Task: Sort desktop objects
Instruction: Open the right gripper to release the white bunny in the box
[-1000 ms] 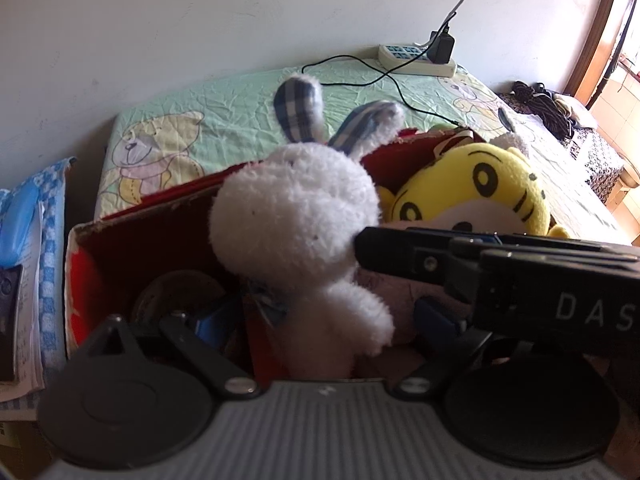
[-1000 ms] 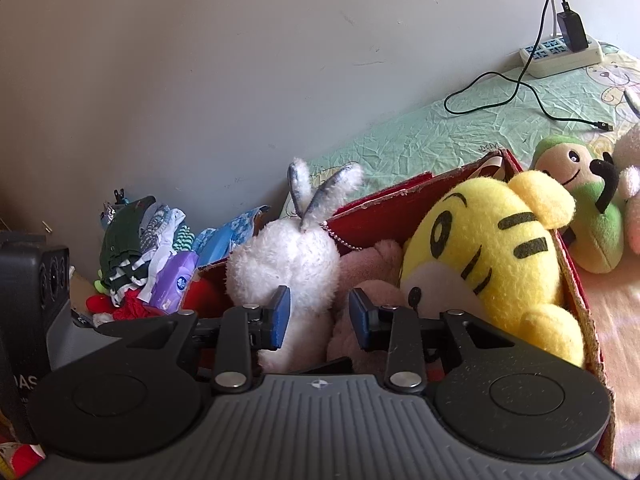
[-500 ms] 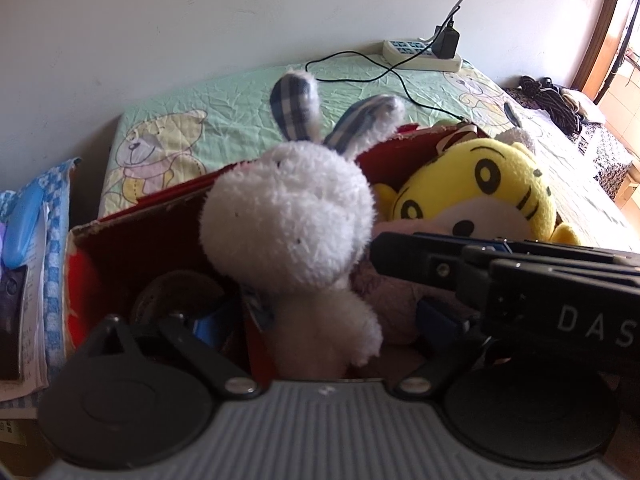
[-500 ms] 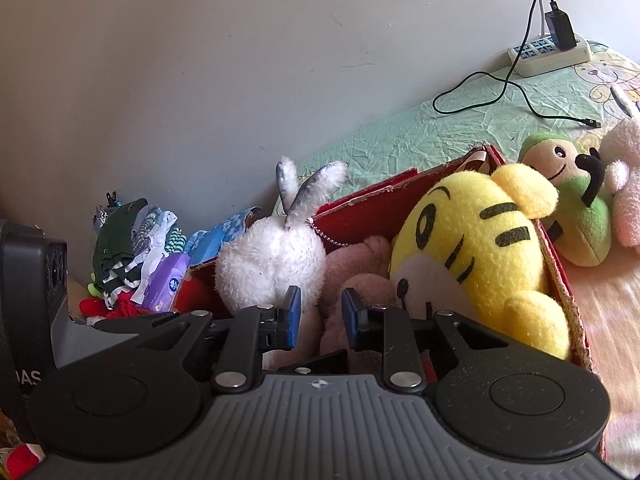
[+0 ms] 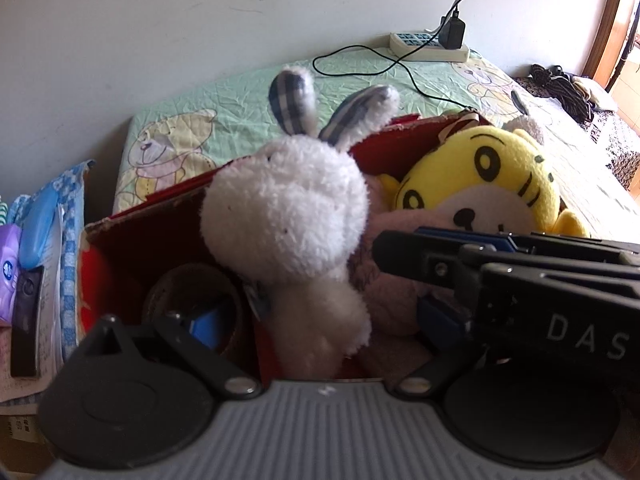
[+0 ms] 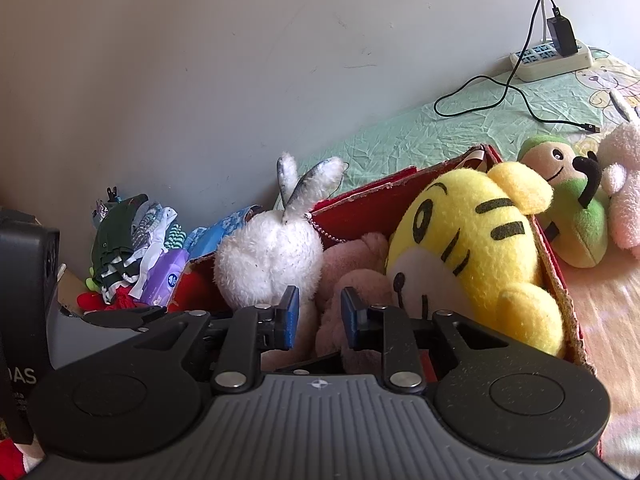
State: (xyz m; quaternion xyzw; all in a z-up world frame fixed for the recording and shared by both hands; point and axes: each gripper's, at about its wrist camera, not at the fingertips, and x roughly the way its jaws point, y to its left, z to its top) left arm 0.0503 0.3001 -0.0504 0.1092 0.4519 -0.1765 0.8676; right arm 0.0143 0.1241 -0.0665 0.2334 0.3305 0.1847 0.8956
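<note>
White rabbit (image 5: pixel 288 216) upright, ears (image 5: pixel 292 96) seemingly wallward.

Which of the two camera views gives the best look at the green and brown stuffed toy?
The right wrist view: the green and brown plush lies in full sight on the bed, outside the red box, beside a pink plush. In the left wrist view I cannot find it.

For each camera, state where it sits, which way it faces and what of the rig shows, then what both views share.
Left wrist: sits on the left gripper, looking forward into the red box at the white rabbit plush; its own fingers show, and the right gripper crosses from the right.
Right wrist: sits on the right gripper, facing the box from the other side of the rabbit; its blue-padded fingers show, with the left gripper's body at the left edge.
Shared: rabbit, yellow tiger plush, box, power strip.
</note>
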